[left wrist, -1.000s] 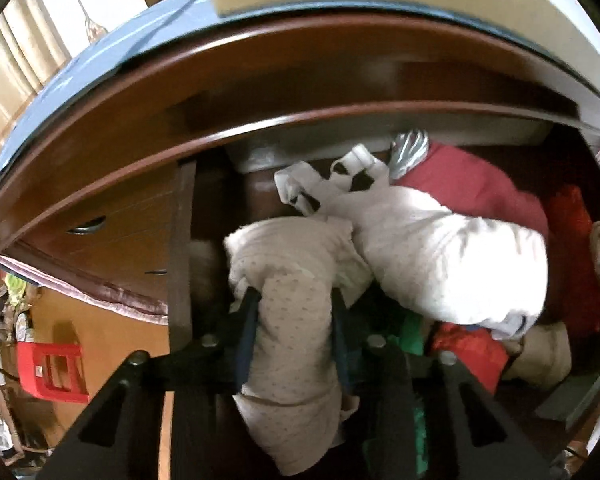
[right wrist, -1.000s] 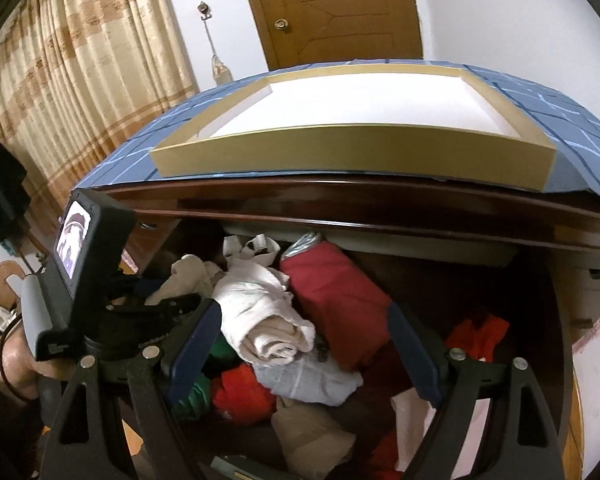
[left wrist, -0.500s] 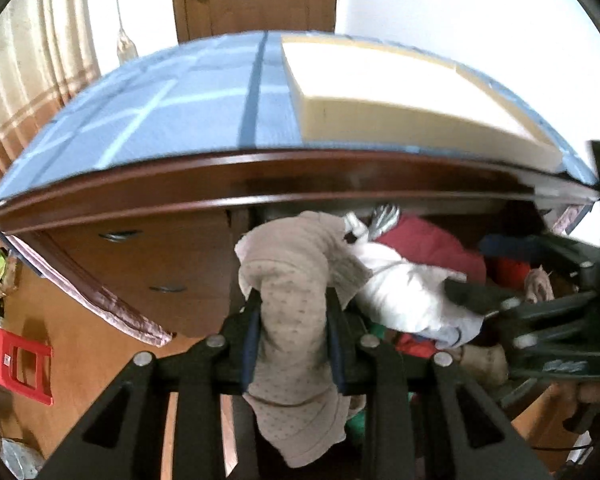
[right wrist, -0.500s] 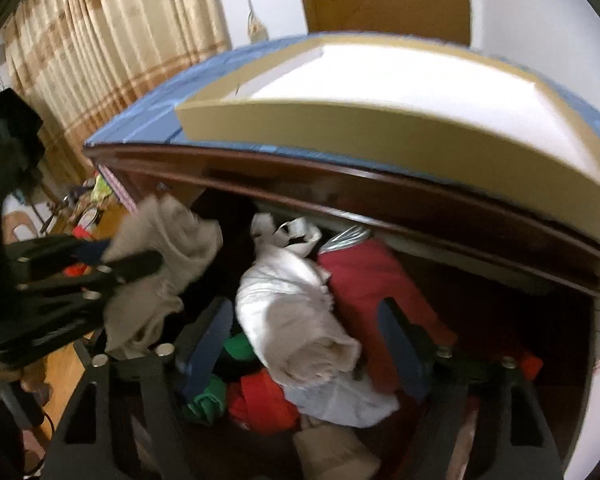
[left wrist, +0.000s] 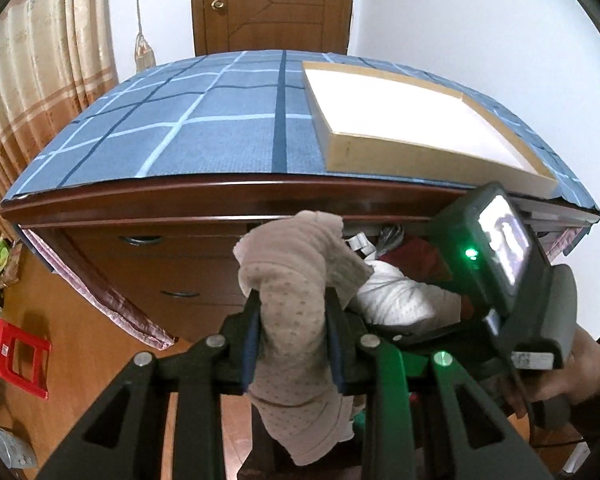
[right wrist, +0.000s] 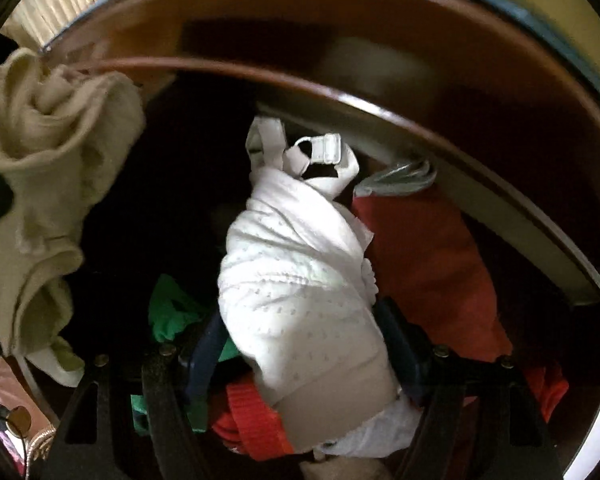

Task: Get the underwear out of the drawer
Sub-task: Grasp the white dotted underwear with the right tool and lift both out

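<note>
While only the left wrist view takes in the blue checked top point(left wrist: 172, 128) and the tray point(left wrist: 412, 120), the open drawer point(right wrist: 380, 120) is seen by the right wrist. The beige dotted underwear point(left wrist: 296, 320) is pinched in the nearly closed left gripper point(left wrist: 294, 344), above the drawer. The white roll point(right wrist: 300, 292) is straddled by the half-open right gripper point(right wrist: 300, 352), whose jaws have just been closing

We can read no words, numbers or brand marks anywhere; the small lit screen on the dark handheld gripper body point(left wrist: 504, 246) glows with a picture too blurred for us to make out.
</note>
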Demonstrator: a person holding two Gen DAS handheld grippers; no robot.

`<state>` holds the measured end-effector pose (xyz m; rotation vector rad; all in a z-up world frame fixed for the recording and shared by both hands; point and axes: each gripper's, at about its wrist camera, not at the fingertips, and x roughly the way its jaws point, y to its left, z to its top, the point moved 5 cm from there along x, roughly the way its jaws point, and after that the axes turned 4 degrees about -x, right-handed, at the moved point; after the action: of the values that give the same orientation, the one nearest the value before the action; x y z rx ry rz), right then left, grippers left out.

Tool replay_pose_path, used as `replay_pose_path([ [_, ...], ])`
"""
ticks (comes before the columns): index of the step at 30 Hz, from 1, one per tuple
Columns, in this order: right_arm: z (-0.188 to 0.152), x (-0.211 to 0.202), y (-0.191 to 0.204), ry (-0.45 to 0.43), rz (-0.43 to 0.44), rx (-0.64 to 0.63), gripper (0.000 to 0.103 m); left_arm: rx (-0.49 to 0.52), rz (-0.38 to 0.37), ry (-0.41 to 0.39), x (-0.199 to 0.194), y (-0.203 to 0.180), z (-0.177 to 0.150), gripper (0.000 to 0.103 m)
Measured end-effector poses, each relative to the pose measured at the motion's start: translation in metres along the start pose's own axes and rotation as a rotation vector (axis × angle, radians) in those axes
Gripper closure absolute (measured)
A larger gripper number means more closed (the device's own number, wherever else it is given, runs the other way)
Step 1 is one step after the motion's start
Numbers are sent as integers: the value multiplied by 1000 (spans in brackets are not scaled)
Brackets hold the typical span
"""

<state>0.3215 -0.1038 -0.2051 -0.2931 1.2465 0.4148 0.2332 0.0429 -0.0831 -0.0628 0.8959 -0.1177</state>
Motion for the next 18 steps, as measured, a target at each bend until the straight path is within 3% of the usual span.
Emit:
replay_pose_path([
  [1, 0, 1, 0, 4, 4, 0, 34, -1, -2, 0, -1, 0, 0, 76],
  [2, 1, 1, 0, 1, 4, -4, 48, -1, -4, -2, -2, 0, -1, 76],
  [6, -3, -3, 0, -17, 12, -17, 61, -13, -5, -7, -5, 2, 0, 76],
  [9, -10, -13, -8, -51, 68, 59, 65, -15, -2, -14, -8, 2, -1, 76],
  [18, -48, -88, -24, -258, 223, 275, 66, 10, -14, -39, -19, -15, 0, 76],
])
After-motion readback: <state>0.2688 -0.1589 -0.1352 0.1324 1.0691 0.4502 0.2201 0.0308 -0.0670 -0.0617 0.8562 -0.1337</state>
